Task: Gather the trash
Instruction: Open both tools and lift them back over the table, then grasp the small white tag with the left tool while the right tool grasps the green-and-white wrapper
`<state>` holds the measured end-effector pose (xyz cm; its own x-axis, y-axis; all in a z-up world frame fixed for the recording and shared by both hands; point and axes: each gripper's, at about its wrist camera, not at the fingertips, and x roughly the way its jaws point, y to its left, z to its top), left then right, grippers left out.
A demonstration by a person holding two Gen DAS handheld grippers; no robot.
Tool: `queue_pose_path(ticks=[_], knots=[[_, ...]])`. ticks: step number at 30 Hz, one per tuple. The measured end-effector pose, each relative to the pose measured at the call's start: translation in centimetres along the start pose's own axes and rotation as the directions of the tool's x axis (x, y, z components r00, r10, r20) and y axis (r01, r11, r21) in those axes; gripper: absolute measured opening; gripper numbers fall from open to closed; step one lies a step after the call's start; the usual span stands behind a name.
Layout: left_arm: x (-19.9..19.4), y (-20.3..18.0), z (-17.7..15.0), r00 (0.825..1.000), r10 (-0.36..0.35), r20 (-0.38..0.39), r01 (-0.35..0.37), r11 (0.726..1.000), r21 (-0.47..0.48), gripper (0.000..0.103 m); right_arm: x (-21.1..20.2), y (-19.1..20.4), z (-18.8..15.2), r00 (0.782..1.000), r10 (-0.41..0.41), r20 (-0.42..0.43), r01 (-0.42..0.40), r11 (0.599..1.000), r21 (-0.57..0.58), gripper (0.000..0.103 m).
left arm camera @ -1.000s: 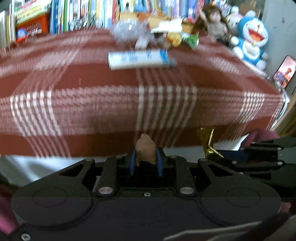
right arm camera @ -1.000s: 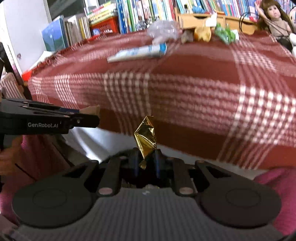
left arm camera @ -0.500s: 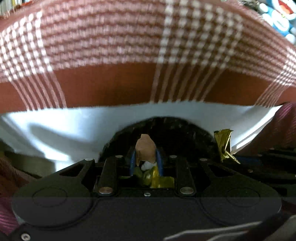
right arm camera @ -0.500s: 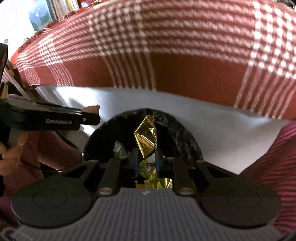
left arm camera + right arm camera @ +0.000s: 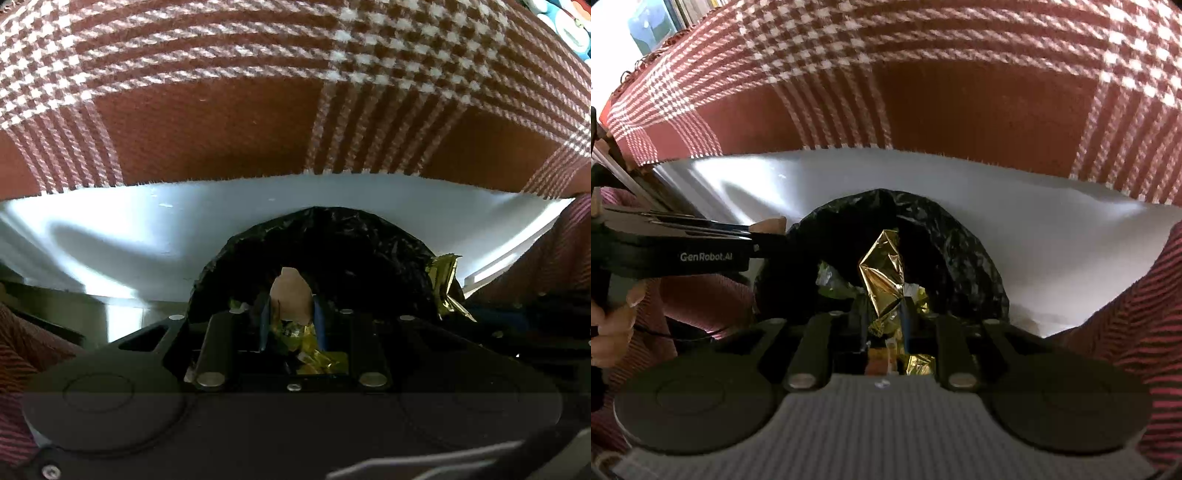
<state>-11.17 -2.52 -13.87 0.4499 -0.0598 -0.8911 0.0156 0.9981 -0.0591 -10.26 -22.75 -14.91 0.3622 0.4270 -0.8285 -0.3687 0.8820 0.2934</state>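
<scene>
Most of both views is filled by the red plaid cloth [image 5: 221,122] draped over the tabletop's front edge, with a white panel [image 5: 147,229] showing below its hem. Right under that edge a bin lined with a black bag [image 5: 960,240] is seen, mouth open, with a few wrappers already lying inside.

Looks like the drop-off step: both pieces of trash are held right over the bag's mouth. The left tool [image 5: 291,314] is clamped on a small tan scrap [image 5: 290,295], and the right tool [image 5: 886,314] is pinched shut on a crumpled gold foil wrapper [image 5: 882,269] that sticks up between its tips. In the right view the left tool is seen coming in from the side, at the bag's rim, with the tan scrap poking out of its tip.

Next, probably just a release is needed, jaws opened over the mouth so both bits fall in and not onto the rim.

The bin's own body is hidden by the bag and the tools. What the tan scrap actually is can't be made out, and the stuff inside the bag is too dark to sort.
</scene>
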Motion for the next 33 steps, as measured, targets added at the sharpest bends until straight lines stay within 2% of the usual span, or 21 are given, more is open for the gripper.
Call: queue_pose_path(ticks=[3,5,7,9,11,12,15,18,20,24,28,31,33], knots=[[0.0,-0.2,0.0,1.0,0.001,-0.007,-0.001,1.0,-0.006,0.026,0.0,0.0,0.0,1.0,0.002,-0.003,-0.002,1.0,0.002,0.028],[0.0,-0.2,-0.1,1.0,-0.002,-0.007,0.001,1.0,-0.011,0.032,0.0,0.0,0.0,1.0,0.005,-0.002,-0.005,1.0,0.002,0.029],[0.1,-0.1,-0.2,1.0,-0.005,-0.006,0.005,1.0,-0.015,0.038,0.0,-0.1,0.0,1.0,0.007,-0.001,-0.007,1.0,0.004,0.046],[-0.1,0.0,0.0,1.0,-0.008,-0.001,0.008,1.0,-0.013,0.043,0.0,-0.1,0.0,1.0,0.013,0.0,-0.013,1.0,0.006,0.054],[-0.4,0.1,0.1,1.0,-0.007,0.006,0.007,1.0,-0.01,0.052,-0.1,-0.1,0.0,1.0,0.013,0.006,-0.014,1.0,0.006,0.057],[-0.6,0.2,0.2,1.0,-0.003,0.01,0.003,1.0,-0.008,0.054,-0.2,-0.1,0.1,1.0,0.016,0.009,-0.016,1.0,0.007,0.059],[-2.3,0.1,0.5,0.998,0.017,0.061,-0.017,1.0,0.003,0.06,-0.7,-0.1,0.3,0.999,0.023,0.029,-0.023,1.0,0.012,0.06],[-5.5,-0.1,1.1,0.989,0.002,0.151,-0.007,0.999,0.031,0.073,-2.2,0.1,1.1,0.997,0.051,0.063,-0.051,0.999,-0.002,0.063],[-8.2,-0.2,2.0,0.972,-0.02,0.235,0.007,0.998,0.057,0.087,-4.4,0.5,2.3,0.99,0.077,0.118,-0.073,0.997,-0.037,0.068],[-12.8,-0.2,4.7,0.911,-0.054,0.409,0.015,0.995,0.098,0.095,-9.1,0.8,5.4,0.962,0.1,0.256,-0.07,0.99,-0.124,0.078],[-14.7,0.0,8.7,0.855,-0.087,0.511,0.042,0.994,0.099,0.097,-13.0,0.4,8.8,0.912,0.084,0.4,-0.018,0.986,-0.168,0.086],[-14.9,-0.3,11.9,0.828,-0.102,0.551,0.061,0.994,0.091,0.096,-14.1,-0.5,11.4,0.87,-0.002,0.493,0.088,0.984,-0.152,0.088],[-14.1,-0.6,14.0,0.828,-0.12,0.548,0.077,0.992,0.101,0.092,-14.1,-1.4,13.4,0.849,-0.052,0.526,0.134,0.984,-0.12,0.088]])
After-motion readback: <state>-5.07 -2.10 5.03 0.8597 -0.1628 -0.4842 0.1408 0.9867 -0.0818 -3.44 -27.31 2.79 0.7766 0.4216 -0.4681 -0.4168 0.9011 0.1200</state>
